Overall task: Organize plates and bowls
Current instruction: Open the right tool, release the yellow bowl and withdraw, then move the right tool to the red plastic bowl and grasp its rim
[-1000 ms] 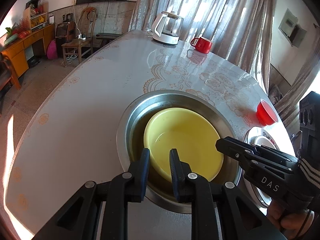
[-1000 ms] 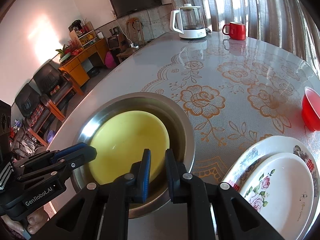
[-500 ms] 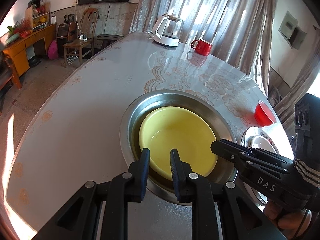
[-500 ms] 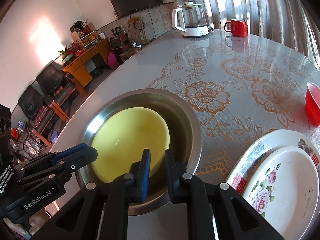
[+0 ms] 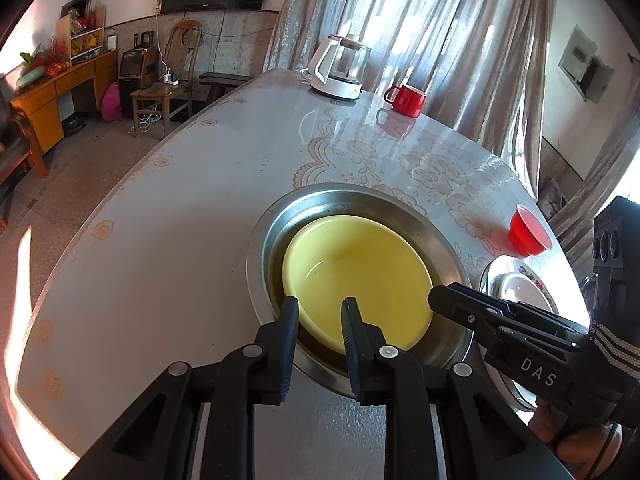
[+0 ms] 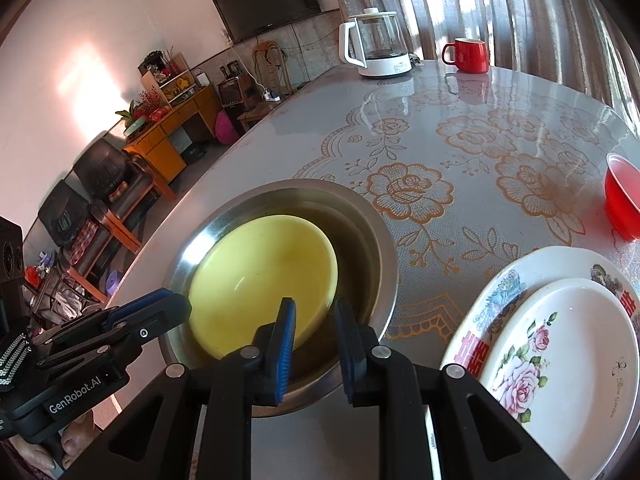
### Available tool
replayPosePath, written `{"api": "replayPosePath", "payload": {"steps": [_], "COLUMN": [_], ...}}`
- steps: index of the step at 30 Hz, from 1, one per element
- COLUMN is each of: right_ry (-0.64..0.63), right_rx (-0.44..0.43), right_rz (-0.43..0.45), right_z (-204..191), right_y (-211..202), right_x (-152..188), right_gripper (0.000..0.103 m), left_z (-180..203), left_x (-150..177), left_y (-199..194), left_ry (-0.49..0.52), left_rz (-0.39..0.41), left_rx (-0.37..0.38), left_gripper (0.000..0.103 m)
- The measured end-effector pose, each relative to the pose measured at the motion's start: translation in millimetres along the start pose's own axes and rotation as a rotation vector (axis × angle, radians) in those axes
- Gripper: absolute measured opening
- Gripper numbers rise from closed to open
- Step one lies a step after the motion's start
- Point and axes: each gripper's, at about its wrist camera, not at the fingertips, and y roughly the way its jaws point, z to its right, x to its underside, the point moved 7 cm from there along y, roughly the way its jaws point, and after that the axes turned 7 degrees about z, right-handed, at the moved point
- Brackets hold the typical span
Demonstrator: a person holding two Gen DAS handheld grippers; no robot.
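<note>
Yellow bowl (image 5: 356,280) nested in the steel basin (image 5: 264,232), both grippers over its near rim.

You have the yellow bowl sitting low in the centre of each frame, tilted inside the steel basin on the floral table (image 6: 460,152). Your left gripper (image 5: 320,316) and right gripper (image 6: 314,318) each stand with jaws parted by a narrow gap, gripping nothing. The risk: the bowl leans loosely against the slick basin wall, so a one-sided pinch could let it slide or spin away. Your two tools crowd the same rim and may knock together. The stacked floral plates (image 6: 560,344) at lower right and the red bowl (image 6: 622,196) sit near your right elbow's sweep.
</note>
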Motion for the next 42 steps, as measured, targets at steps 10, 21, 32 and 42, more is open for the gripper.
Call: {"api": "replayPosePath", "payload": {"steps": [10,21,32,42], "right_ry": [-0.028,0.002,0.091,0.266], "right_rx": [0.002,-0.015,-0.028,0.049], "right_rz": [0.002,0.007,0.088,0.14], "right_z": [-4,-2,20,93], "right_y": [3,0,-29,-63], "right_x": [2,2,-9,-12], "right_gripper": [0.019,0.019,0.025,0.029], "left_z": [-1,-3,13,63], "left_x": [0,-2,-3,-7], "left_y": [-1,-4,-5,5], "left_ry": [-0.004,-0.003,0.038,0.147], "left_rz": [0.009,0.027,0.036,0.02], "left_rx": [0.003,-0.015,0.001,0.063], "left_gripper": [0.025,0.026,0.034,0.035]}}
